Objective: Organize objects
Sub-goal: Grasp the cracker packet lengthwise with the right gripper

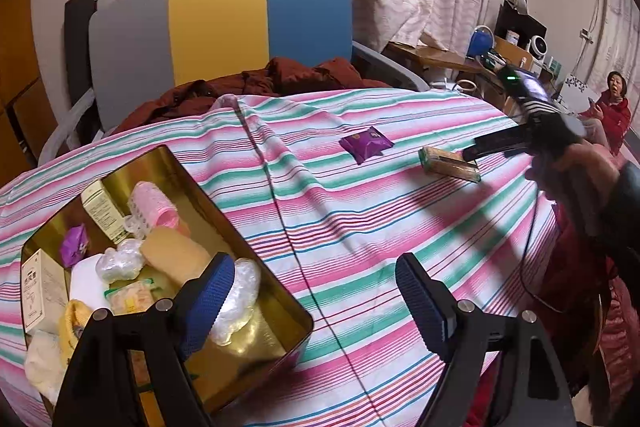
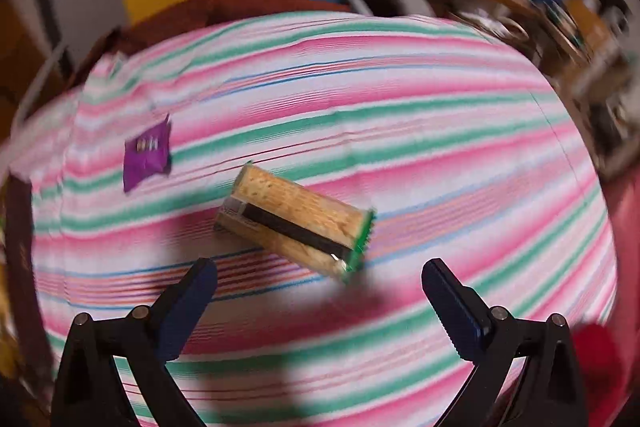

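Crackers in a clear packet (image 2: 294,223) lie flat on the striped cloth of the desk (image 2: 440,131), just ahead of your right gripper (image 2: 320,277), whose jaws stand spread and empty, likely lined up to take the packet across its narrow width. One purple sachet (image 2: 146,153) sits nearby, apart from it. That makes two loose items on the cloth. Your left gripper (image 1: 316,291) hangs released above the near corner of the gold tin (image 1: 168,157), probably waiting there since the tin already holds sorted things, among them two small boxes, one pink roller and another purple sachet.
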### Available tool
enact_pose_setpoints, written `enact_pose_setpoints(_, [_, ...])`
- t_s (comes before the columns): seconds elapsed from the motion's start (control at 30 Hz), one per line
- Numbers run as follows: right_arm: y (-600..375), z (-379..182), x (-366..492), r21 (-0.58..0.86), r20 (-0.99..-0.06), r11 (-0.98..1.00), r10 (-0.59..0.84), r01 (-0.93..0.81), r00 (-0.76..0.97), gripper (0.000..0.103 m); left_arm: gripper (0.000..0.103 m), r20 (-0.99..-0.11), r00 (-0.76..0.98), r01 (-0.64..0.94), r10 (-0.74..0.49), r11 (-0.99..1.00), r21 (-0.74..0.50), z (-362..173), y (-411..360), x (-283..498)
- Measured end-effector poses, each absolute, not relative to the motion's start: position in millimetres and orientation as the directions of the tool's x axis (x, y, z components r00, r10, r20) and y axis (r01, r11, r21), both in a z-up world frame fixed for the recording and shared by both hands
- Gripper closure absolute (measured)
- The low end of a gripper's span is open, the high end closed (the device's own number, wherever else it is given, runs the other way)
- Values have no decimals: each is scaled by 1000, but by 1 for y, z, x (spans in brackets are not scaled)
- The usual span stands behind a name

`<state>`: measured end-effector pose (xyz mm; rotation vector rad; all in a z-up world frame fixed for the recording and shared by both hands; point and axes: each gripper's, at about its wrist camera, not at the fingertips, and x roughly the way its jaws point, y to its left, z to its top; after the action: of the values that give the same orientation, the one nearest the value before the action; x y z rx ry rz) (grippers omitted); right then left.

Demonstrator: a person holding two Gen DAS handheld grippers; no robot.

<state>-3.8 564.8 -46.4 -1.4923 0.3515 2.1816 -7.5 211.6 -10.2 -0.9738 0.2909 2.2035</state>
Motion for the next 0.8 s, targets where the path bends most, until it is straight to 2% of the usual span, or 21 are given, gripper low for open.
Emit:
enact_pose_setpoints(0.13, [559,-59,-27,-138,-928,-910,257,-391,-270,0,19,-721,-459,-692,519,-718,-76,-12,216,-7])
enact_pose_setpoints(0.3, [565,-73,-43,-157,-939,-936,241,-316,-247,0,19,-736,-440,-694,515,-715,-86,-16,221,-11])
enact_pose_setpoints(0.4, [572,-80,-46,-109,-948,-942,194,-317,-251,0,19,-745,-427,-696,512,-713,-91,-18,226,-14])
enact_pose_setpoints(0.47, [574,-85,-46,-84,-959,-943,164,-323,-230,10,19,-747,-422,-698,514,-710,-95,-18,230,-17])
enact_pose_setpoints(0.53, [572,-86,-43,-112,-959,-939,188,-325,-211,32,19,-741,-421,-704,522,-704,-96,-15,235,-18])
enact_pose_setpoints(0.57, [571,-83,-39,-94,-959,-939,175,-331,-223,37,19,-738,-421,-708,528,-700,-97,-14,238,-19])
enact_pose_setpoints(0.6, [571,-78,-36,-65,-957,-939,154,-337,-245,48,19,-736,-420,-712,531,-695,-96,-12,241,-20])
enact_pose_setpoints(0.63, [571,-75,-33,-40,-956,-938,136,-344,-260,54,19,-735,-420,-715,533,-693,-94,-11,245,-22])
enact_pose_setpoints(0.8, [570,-76,-23,-14,-947,-931,130,-366,-295,52,19,-742,-414,-728,527,-681,-78,-7,270,-33])
